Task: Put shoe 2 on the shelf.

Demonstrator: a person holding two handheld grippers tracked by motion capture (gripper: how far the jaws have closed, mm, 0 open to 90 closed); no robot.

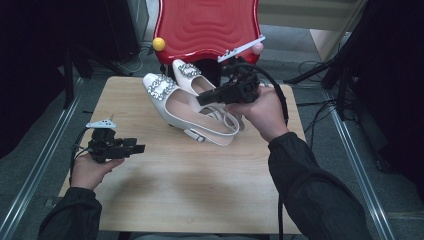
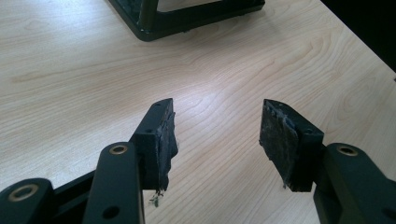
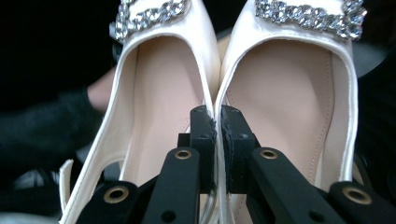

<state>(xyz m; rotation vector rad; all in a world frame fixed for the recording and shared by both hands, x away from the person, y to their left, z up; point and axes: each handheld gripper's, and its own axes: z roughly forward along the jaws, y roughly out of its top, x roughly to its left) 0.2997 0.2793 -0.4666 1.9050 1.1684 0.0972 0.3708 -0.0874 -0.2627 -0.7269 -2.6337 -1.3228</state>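
Two white slingback shoes with rhinestone buckles sit side by side, toes toward the far edge: one shoe [image 1: 167, 100] [image 3: 161, 88] and the other shoe [image 1: 192, 77] [image 3: 289, 93]. My right gripper [image 1: 202, 97] [image 3: 218, 116] is shut on their two adjoining inner walls, pinching them together. The pair looks raised off the wooden table [image 1: 200, 190], with the heel straps hanging low. My left gripper [image 1: 140, 148] [image 2: 217, 135] is held at the table's left side, open, with nothing between its pads and bare wood beneath.
A red moulded seat [image 1: 207, 25] with a yellow ball [image 1: 159, 44] stands just beyond the far edge. In the left gripper view a dark frame-like object [image 2: 187, 18] rests on the table ahead. Metal rails run along both sides of the table.
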